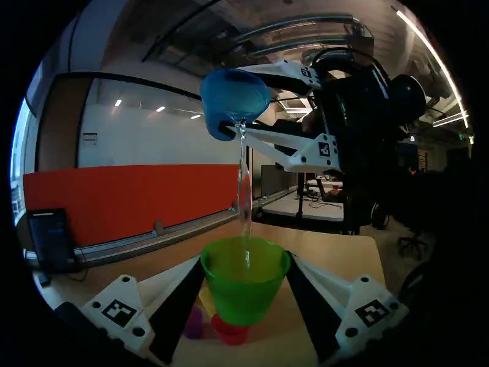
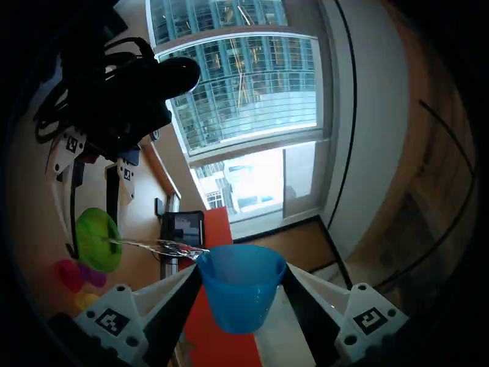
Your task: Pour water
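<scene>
While the right gripper [image 2: 241, 272] tips the blue plastic cup [image 2: 240, 303] it clenches, the left gripper [image 1: 246, 263] grasps a green plastic cup [image 1: 244, 296] below. Drift would spill the stream [image 1: 244, 189].

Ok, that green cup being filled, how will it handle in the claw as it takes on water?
The green cup looks like thin translucent plastic, so it probably flexes if the left claw squeezes harder. It widens upward, so it should wedge rather than slip down as the water stream from the blue cup adds weight. Likely light otherwise.
</scene>
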A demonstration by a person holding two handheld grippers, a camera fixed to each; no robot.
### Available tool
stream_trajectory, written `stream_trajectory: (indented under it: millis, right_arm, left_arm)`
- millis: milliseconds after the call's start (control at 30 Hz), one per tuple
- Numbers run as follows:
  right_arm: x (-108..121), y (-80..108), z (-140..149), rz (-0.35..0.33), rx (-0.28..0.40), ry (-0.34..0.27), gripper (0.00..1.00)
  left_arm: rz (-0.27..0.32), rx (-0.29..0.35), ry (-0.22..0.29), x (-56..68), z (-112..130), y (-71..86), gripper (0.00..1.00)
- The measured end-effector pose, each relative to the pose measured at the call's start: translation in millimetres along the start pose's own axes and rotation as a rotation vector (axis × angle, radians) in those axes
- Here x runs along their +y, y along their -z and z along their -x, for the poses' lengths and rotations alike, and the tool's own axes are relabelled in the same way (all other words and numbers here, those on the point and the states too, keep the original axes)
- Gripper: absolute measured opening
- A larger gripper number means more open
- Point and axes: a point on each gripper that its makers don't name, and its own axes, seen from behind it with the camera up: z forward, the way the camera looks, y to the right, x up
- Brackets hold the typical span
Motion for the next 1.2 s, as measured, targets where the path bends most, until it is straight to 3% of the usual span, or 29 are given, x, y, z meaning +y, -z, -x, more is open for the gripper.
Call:
stream_trajectory:
  millis: [1200]
  right_arm:
    - [27.1, 4.8, -8.2, 0.024, -0.001, 0.257, 0.91]
  left_arm:
    - [0.001, 0.001, 0.002, 0.5, -1.3, -1.7, 0.88]
